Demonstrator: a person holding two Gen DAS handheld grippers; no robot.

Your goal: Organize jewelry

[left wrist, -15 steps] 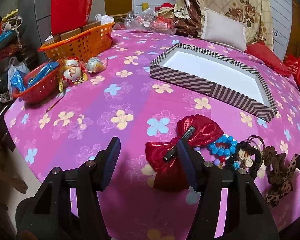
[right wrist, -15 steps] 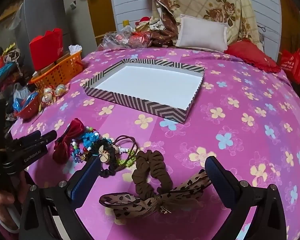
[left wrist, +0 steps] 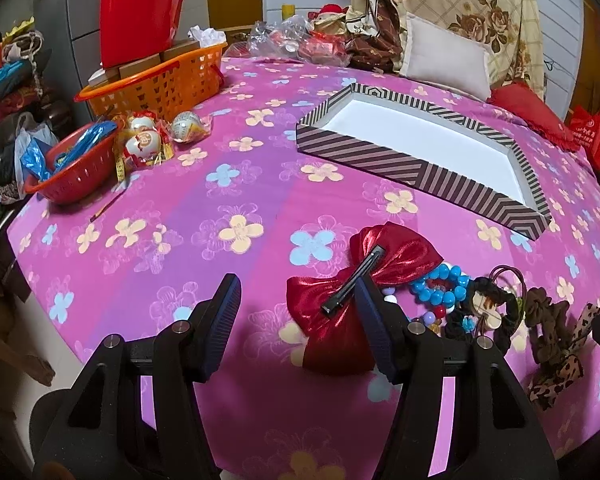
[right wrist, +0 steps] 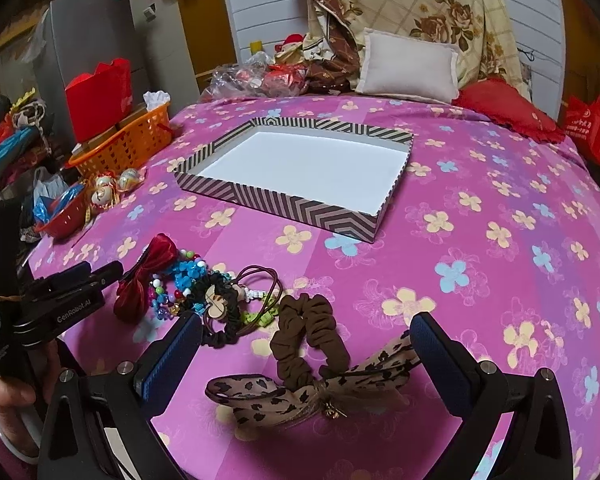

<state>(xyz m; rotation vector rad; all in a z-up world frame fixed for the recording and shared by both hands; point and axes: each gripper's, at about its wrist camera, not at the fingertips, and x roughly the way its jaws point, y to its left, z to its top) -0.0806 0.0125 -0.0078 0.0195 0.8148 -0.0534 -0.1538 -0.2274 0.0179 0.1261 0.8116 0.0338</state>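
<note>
A striped box lid (left wrist: 428,168) with a white inside lies on the pink flowered cloth; it also shows in the right wrist view (right wrist: 296,204). A red satin bow clip (left wrist: 364,280) lies near the front edge, beside blue beads (left wrist: 440,288), black hair ties (right wrist: 220,308), a brown scrunchie (right wrist: 312,332) and a leopard bow (right wrist: 300,392). My left gripper (left wrist: 296,300) is open, its right finger over the red bow's edge. My right gripper (right wrist: 308,344) is open around the scrunchie and leopard bow. The left gripper also shows in the right wrist view (right wrist: 96,276).
An orange basket (left wrist: 156,84) with boxes and a red bag (left wrist: 140,16) stands at the back left. A red bowl (left wrist: 76,164) and wrapped ornaments (left wrist: 148,140) sit near the left edge. Pillows (right wrist: 408,64) and clutter line the back.
Both grippers have shifted only slightly; the left has crept a little toward the red bow. Nothing has been taken hold of.
</note>
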